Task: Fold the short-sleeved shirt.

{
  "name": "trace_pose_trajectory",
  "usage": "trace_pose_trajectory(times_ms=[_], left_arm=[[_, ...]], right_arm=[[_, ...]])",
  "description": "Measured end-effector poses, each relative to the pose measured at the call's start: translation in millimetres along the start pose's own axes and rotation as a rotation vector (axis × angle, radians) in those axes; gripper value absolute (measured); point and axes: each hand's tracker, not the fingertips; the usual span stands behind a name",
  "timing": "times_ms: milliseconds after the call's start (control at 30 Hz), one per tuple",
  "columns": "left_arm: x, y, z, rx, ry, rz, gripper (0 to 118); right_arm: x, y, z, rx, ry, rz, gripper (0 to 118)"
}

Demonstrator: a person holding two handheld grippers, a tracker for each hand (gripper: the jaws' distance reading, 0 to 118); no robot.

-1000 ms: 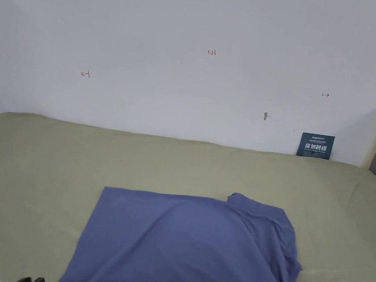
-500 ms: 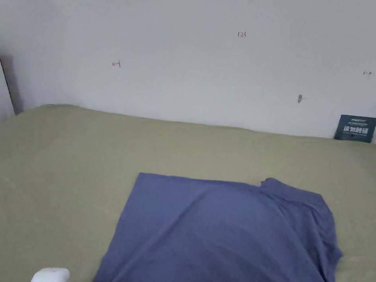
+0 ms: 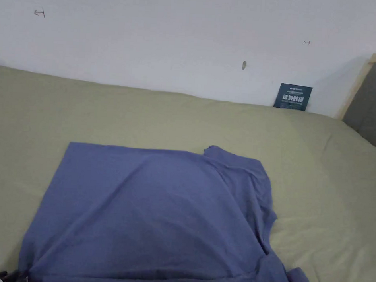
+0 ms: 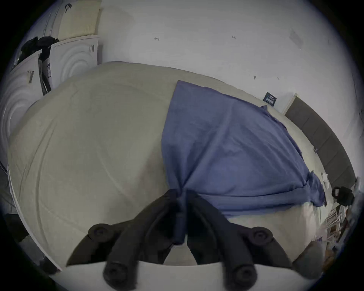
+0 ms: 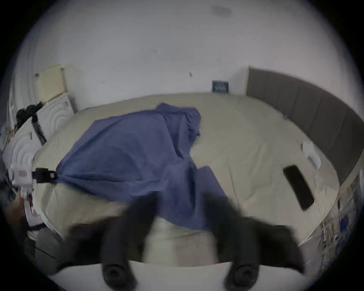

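Blue shirt (image 3: 151,209) lies on the bed (image 3: 331,188). Left tool (image 4: 180,194) pinches its near corner. Right tool (image 5: 180,198) is spread apart over the other corner.

Olive-sheeted bed (image 3: 145,113), blue shirt (image 3: 151,209) spread, black phone (image 5: 298,187) near headboard

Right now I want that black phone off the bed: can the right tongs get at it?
Probably yes. The right tongs stand open over the shirt hem, holding nothing, and only bare sheet lies between them and the phone.
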Motion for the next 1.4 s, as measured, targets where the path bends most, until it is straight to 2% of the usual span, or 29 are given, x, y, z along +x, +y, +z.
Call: trace_pose_trajectory(times_ms=[33, 67, 233, 267, 300, 333, 367, 400, 500, 667, 900, 1033, 1267, 1400], left_arm=[[4.0, 0.2, 1.8, -0.006, -0.001, -0.019, 11], [8.6, -0.1, 5.0, -0.007, -0.003, -0.03, 11], [10.0, 1.0, 8.8, -0.01, -0.011, -0.025, 11], [10.9, 0.3, 8.8, -0.011, -0.013, -0.023, 11], [12.9, -1.2, 9.1, -0.012, -0.012, -0.025, 11], [9.9, 0.7, 9.6, -0.01, -0.012, -0.028, 11], [10.6, 0.3, 10.0, -0.009, -0.013, -0.034, 11], [11.0, 0.1, 10.4, -0.01, -0.014, -0.035, 11], [10.1, 2.0, 13.7, -0.001, -0.021, -0.03, 10], [12.4, 7.0, 28.6, 0.049, -0.037, -0.03, 10], [5.9, 45.5, 31.9, 0.097, -0.051, -0.052, 10], [13.7, 86.7, 16.7, 0.107, -0.037, -0.121, 10], [31.9, 161.8, -39.8, 0.048, -0.018, -0.175, 10], [31.1, 192.4, -73.6, 0.016, -0.003, -0.15, 10]], right_arm=[[6.3, 2.2, -11.9, -0.058, 0.026, -0.018, 104], [10.4, 3.9, -20.8, -0.083, 0.038, -0.033, 107], [14.9, 5.9, -51.1, -0.081, 0.01, -0.024, 104], [15.3, 4.4, -58.0, -0.094, 0.0, 0.0, 99], [14.5, 3.9, -62.5, -0.109, -0.021, 0.034, 77], [13.3, 3.2, -64.3, -0.121, -0.04, 0.064, 46], [11.1, 2.8, -63.5, -0.12, -0.063, 0.095, 11], [8.4, -0.5, -60.6, -0.082, -0.069, 0.102, 2], [1.1, -2.2, -47.1, -0.008, -0.041, 0.082, 2], [-19.0, 2.6, -26.6, 0.114, -0.068, 0.207, 2], [-32.1, 44.1, -25.6, 0.212, -0.055, 0.291, 2], [-32.7, 84.7, -53.0, 0.255, -0.029, 0.355, 2], [-29.3, 143.6, -129.7, 0.211, 0.01, 0.461, 2], [-29.8, 167.8, -169.5, 0.186, 0.017, 0.503, 2]])
